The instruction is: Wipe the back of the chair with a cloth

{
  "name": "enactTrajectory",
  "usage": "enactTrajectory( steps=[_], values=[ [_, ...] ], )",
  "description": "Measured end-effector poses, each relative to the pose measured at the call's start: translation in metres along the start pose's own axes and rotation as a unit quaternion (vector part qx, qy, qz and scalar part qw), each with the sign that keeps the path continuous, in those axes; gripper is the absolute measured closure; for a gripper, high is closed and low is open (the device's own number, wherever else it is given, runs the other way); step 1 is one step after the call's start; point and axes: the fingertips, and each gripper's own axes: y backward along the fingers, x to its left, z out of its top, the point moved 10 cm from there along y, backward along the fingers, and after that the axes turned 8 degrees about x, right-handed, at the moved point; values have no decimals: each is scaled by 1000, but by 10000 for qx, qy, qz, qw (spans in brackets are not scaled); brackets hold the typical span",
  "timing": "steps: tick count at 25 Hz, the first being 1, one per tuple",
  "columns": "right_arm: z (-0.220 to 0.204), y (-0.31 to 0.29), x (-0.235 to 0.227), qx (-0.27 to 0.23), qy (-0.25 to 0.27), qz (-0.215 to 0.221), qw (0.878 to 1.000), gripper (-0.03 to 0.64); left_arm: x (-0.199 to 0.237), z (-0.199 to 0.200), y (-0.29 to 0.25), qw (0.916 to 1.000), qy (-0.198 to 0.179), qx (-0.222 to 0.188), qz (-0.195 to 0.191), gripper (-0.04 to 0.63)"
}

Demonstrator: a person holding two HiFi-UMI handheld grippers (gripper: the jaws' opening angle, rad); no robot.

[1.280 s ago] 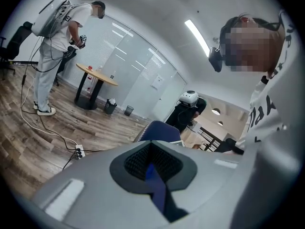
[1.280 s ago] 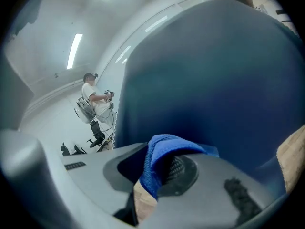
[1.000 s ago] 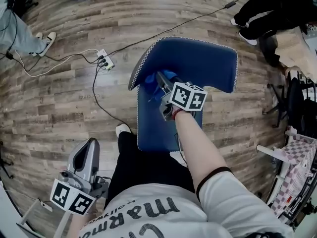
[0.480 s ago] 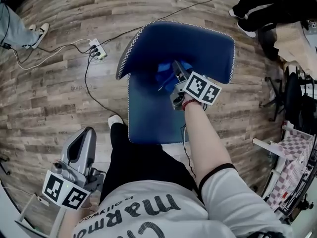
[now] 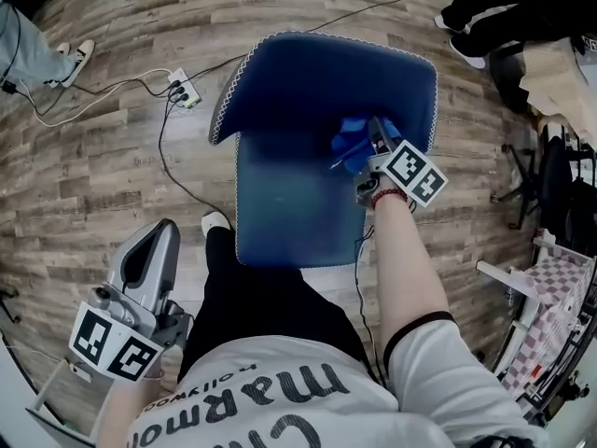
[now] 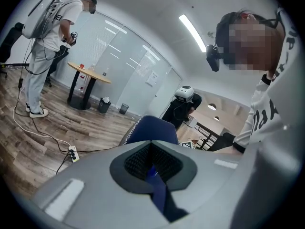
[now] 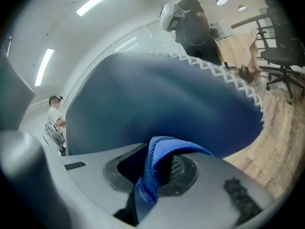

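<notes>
A blue chair [image 5: 308, 82] with white zigzag stitching stands in front of me on the wood floor. In the head view my right gripper [image 5: 371, 140] is shut on a bright blue cloth [image 5: 347, 144], pressed to the chair's surface near its right edge. In the right gripper view the cloth [image 7: 151, 175] bunches between the jaws of the right gripper [image 7: 159, 161], with the chair's blue fabric [image 7: 157, 104] just ahead. My left gripper [image 5: 154, 243] hangs low at the left, away from the chair, shut and holding nothing. In the left gripper view the chair [image 6: 150, 130] shows beyond the left gripper [image 6: 152, 163].
A power strip [image 5: 184, 90] and cables lie on the floor left of the chair. My shoe [image 5: 216, 222] is by its near left corner. Another person's feet [image 5: 79, 56] are at top left. An office chair [image 5: 550, 185] and a checkered rack [image 5: 560, 315] stand at the right.
My right gripper has slid the cloth across the chair from its left side to its right edge. The left gripper has barely moved.
</notes>
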Motion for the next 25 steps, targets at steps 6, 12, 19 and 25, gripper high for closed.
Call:
enactTrajectory(
  steps=[6, 12, 19, 25],
  values=[
    [8, 33, -28, -347, -354, -387, 9980, 551, -8, 0, -13, 9998, -30, 80, -155, 589],
    [11, 61, -48, -444, -256, -520, 9973, 551, -14, 1, -32, 9994, -64, 149, -293, 588],
    [8, 77, -53, -442, -57, -749, 9962, 551, -13, -1, -42, 9987, -164, 258, -396, 589],
    [-25, 45, -8, -187, -423, 45, 9989, 551, -14, 0, -47, 9982, -245, 310, -449, 589]
  ],
)
